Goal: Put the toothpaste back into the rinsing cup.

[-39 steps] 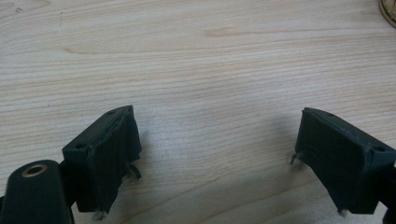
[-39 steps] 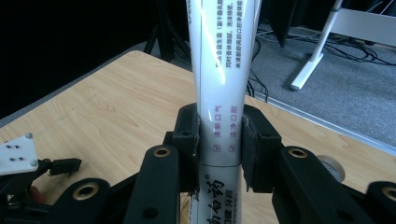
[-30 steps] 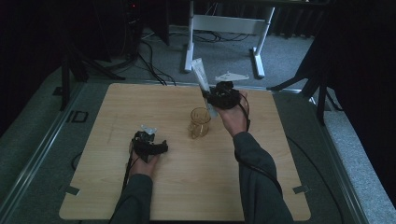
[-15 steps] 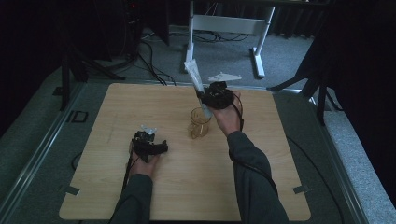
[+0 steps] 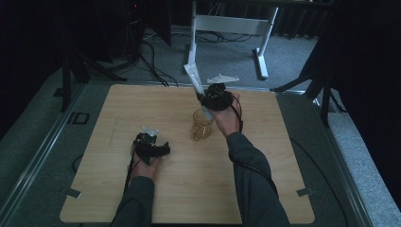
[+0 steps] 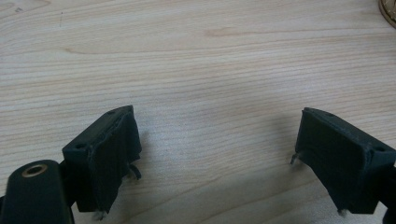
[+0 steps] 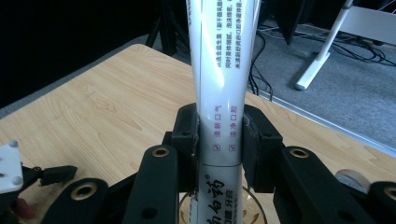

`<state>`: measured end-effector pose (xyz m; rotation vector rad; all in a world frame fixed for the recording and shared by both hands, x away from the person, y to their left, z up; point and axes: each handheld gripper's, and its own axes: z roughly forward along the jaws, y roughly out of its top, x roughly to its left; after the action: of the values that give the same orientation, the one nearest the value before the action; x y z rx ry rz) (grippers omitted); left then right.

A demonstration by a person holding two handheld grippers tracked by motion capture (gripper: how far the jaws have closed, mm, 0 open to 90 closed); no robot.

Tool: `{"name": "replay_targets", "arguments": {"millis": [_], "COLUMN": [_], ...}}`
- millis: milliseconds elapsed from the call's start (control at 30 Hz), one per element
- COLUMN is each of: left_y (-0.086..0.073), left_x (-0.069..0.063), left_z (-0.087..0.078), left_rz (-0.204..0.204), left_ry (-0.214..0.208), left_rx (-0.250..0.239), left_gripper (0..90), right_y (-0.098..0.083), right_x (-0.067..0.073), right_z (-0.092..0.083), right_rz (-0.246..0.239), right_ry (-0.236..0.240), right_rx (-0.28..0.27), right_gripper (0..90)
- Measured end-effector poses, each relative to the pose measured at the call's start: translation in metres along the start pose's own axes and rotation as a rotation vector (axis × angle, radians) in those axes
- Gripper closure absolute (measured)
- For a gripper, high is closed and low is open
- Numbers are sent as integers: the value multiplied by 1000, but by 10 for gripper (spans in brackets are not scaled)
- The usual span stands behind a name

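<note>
A white toothpaste tube (image 5: 194,79) with printed lettering stands tilted, its flat end up and leaning left. My right gripper (image 5: 208,101) is shut on the tube (image 7: 219,70) near its lower part, the pads (image 7: 186,128) pressing it from both sides. The tube's lower end hangs over the mouth of a clear amber glass cup (image 5: 201,129), whose rim (image 7: 256,207) shows just below the jaws. My left gripper (image 5: 162,149) rests on the wooden table (image 5: 283,165) left of the cup, open with nothing between its fingers (image 6: 112,154). The cup's base (image 6: 389,10) shows at the far right.
A white metal stand (image 5: 227,23) and loose cables lie on the grey floor behind the table. Tape tabs mark the table's front corners. Bare wood stretches to the left, right and front of the cup.
My right hand has carried the tube a little left and down, bringing its lower end over the cup. The left gripper has stayed where it was.
</note>
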<state>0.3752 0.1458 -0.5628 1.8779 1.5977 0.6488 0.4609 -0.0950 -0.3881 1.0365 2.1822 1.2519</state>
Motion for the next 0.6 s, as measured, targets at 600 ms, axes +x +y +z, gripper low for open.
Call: {"name": "replay_targets", "arguments": {"millis": [600], "left_y": [0], "left_x": [0], "left_z": [0], "left_rz": [-1], "left_ry": [0], "left_rx": [-1], "left_gripper": [126], "right_y": [-7], "right_x": [-5], "right_z": [11], "right_rz": [18], "right_ry": [-42], "right_rx": [10], "right_gripper": [694]}}
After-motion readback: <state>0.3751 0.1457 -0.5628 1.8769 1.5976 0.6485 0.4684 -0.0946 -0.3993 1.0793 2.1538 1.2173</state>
